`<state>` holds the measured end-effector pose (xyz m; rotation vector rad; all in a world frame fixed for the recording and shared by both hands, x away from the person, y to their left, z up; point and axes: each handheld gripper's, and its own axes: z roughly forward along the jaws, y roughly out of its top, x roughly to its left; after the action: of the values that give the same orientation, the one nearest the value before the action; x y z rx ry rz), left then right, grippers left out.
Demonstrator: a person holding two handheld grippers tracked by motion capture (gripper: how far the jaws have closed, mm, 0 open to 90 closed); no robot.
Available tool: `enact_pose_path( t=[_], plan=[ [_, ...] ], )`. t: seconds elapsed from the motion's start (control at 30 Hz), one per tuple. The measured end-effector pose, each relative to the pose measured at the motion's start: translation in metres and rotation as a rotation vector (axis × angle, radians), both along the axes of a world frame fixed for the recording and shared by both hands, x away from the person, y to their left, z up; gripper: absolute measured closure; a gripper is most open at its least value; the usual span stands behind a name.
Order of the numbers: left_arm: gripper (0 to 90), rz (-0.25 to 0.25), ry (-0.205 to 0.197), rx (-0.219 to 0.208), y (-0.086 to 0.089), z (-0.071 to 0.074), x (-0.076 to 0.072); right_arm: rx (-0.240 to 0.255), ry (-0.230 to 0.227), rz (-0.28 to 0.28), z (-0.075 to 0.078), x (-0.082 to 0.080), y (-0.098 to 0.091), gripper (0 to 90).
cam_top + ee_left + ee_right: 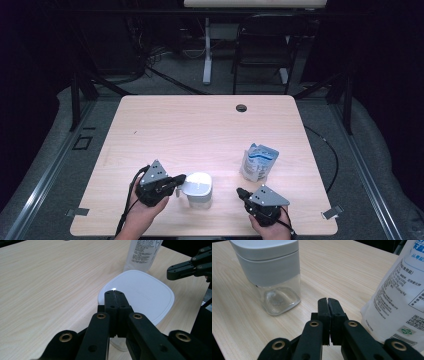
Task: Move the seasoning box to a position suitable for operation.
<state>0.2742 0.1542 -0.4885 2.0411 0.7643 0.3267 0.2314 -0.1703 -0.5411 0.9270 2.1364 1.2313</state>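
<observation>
While both my grippers are pressed together and hold nothing, my left gripper [176, 181] hangs over the jar [199, 190]. My right gripper [242, 192] waits near the bag [258, 162]. Next, I think, I must open the lid [140, 293].

dark room; grey floor [50, 165], black folding chair [262, 45] behind the light wooden table [200, 125].
</observation>
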Motion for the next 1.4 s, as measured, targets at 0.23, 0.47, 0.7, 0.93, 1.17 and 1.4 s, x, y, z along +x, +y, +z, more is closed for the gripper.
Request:
enact_pose_path(
  t=[0.23,0.47,0.7,0.93,1.17,1.4],
  plan=[
    [90.0,0.003,0.005,-0.004,0.001,0.0,0.0,0.005,0.001,0.001,0.0,0.0,0.0,88.8],
    [90.0,0.011,0.003,-0.007,0.002,-0.001,0.0,0.004,0.004,0.008,-0.001,0.0,0.002,88.6],
    [90.0,0.011,0.008,-0.009,0.004,-0.001,0.001,0.005,0.007,0.018,-0.001,0.0,0.004,89.3],
    [90.0,0.012,0.009,-0.009,0.004,-0.001,0.001,0.01,0.017,0.048,0.004,0.002,0.01,90.0],
    [90.0,0.013,0.009,-0.01,0.004,-0.001,0.001,-0.013,0.016,0.094,0.009,0.002,0.02,90.0],
    [90.0,0.013,0.008,-0.011,0.004,-0.001,0.001,-0.02,0.016,0.124,0.012,0.004,0.028,90.0]
  ],
)
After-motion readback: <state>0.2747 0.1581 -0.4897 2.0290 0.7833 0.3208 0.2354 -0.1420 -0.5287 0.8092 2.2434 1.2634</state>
